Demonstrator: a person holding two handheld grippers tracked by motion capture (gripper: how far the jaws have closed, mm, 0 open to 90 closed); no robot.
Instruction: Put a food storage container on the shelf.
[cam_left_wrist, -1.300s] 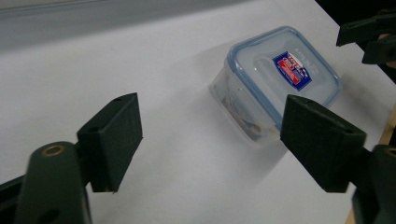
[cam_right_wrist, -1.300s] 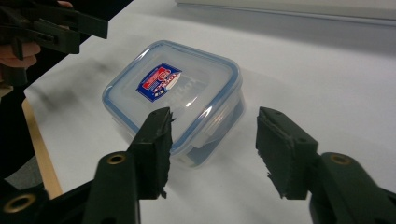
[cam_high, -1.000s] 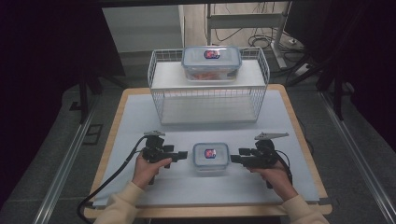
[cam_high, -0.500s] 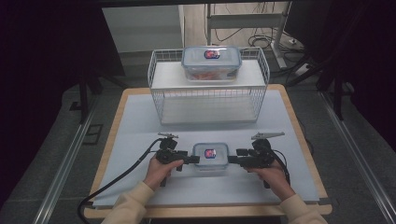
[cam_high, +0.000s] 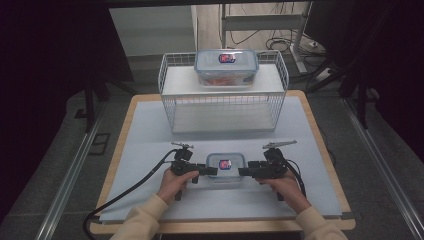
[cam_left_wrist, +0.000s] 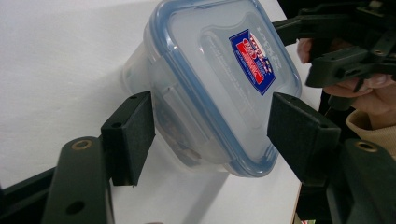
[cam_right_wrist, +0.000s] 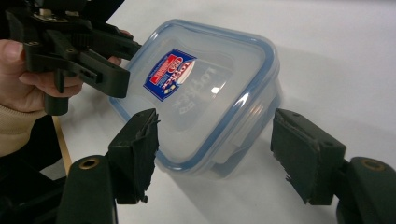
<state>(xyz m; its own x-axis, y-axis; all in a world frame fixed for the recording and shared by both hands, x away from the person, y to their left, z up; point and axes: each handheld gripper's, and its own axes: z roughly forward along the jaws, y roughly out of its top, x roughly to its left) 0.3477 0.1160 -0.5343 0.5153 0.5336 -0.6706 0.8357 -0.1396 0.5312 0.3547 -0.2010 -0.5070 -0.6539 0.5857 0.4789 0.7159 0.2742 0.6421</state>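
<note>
1. Small container (cam_high: 225, 169) sits on the white mat (cam_high: 150, 150) at the near edge of the table (cam_high: 320, 145), between both tools. Lid is on, latch flaps facing each tool.
2. Left gripper (cam_left_wrist: 210, 126): jaws have just been closing, with the container's end between them. Pads (cam_left_wrist: 133, 130) are close on both sides, but I see no firm press, so I count it as apart. Risk: the near pad looks set on the side latch flap, not the wall. Squeezing there could pop the latch or skid off it.
3. Right gripper (cam_right_wrist: 215, 149): jaws have just been opening; they straddle the other end with clear gaps. No hold on that side. Risk: if the left clamps alone, the box probably pivots or slides across the smooth mat.
4. The container appears to meet both jaw sets corner-on. A diagonal pinch on rounded plastic likely squirts it out.
5. Right pads (cam_right_wrist: 140, 144) look chewed at the edges, so I expect less friction and slip on lift.
6. Uneven lift between hands likely tilts the box; whatever is inside would shift.
7. Wire basket (cam_high: 223, 107) with a larger container (cam_high: 226, 67) on top stands well behind; a forward shove risks knocking it.
</note>
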